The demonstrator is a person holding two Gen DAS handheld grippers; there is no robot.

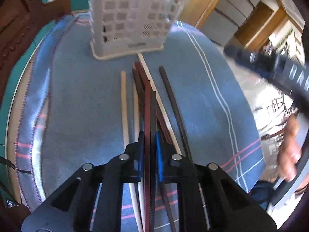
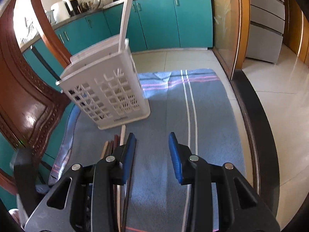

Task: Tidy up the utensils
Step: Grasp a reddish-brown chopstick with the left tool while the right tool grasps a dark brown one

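A white slotted utensil basket (image 1: 127, 19) (image 2: 108, 96) stands at the far side of a blue striped cloth (image 1: 87, 96) (image 2: 158, 116). In the right wrist view a white chopstick (image 2: 126, 15) and a black one (image 2: 45, 61) stick up out of it. Several chopsticks lie side by side on the cloth, among them a beige one (image 1: 124, 106) and a dark one (image 1: 173, 100). My left gripper (image 1: 150, 135) is shut on a reddish-brown chopstick (image 1: 147, 106) and a black chopstick (image 1: 153, 112) together. My right gripper (image 2: 151, 137) stands open over bare cloth, and the chopstick pile (image 2: 114, 147) lies beside its left finger.
A carved wooden chair (image 2: 25, 96) stands close on the left of the table. Teal kitchen cabinets (image 2: 164, 23) line the back wall. The table's dark edge (image 2: 256, 135) and tiled floor lie to the right. A person's hand (image 1: 289, 148) shows blurred at the right.
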